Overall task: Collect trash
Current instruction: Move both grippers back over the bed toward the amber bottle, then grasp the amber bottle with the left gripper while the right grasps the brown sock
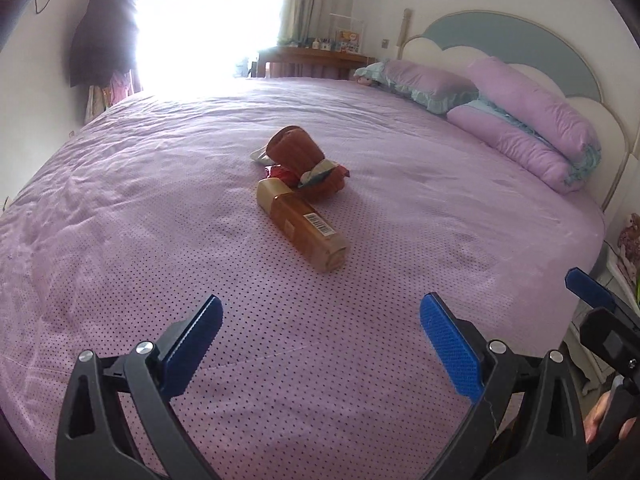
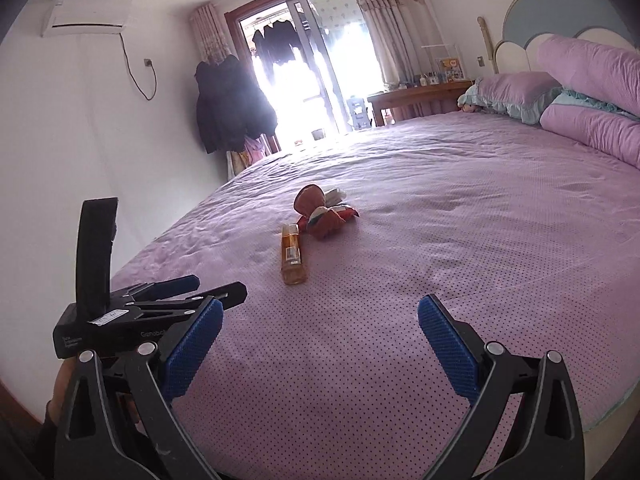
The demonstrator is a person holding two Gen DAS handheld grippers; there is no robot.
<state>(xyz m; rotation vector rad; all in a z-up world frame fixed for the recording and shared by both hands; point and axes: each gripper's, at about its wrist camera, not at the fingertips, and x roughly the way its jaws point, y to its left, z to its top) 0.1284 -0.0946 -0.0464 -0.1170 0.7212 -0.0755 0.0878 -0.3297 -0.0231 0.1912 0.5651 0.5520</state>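
Left wrist view showed the left hand-held gripper [image 1: 320, 332] spread wide over the bed [image 1: 120, 208], nothing between its blue pads. Ahead of it, well apart, a bottle [image 1: 302, 224] lay on its side on the purple dotted cover, barcode up. Just beyond the bottle, touching its far end, sat a small heap of wrappers [image 1: 304, 164], reddish-brown with a scrap of white and green. To that gripper's right the right hand-held gripper [image 1: 600, 312] showed at the edge, a pad visible. Right wrist view had the right hand-held gripper [image 2: 320, 328] equally wide and empty, the bottle [image 2: 292, 254] and wrappers [image 2: 324, 212] ahead and slightly left. Pillows [image 2: 580, 92] lay far ahead to the right, by the headboard.
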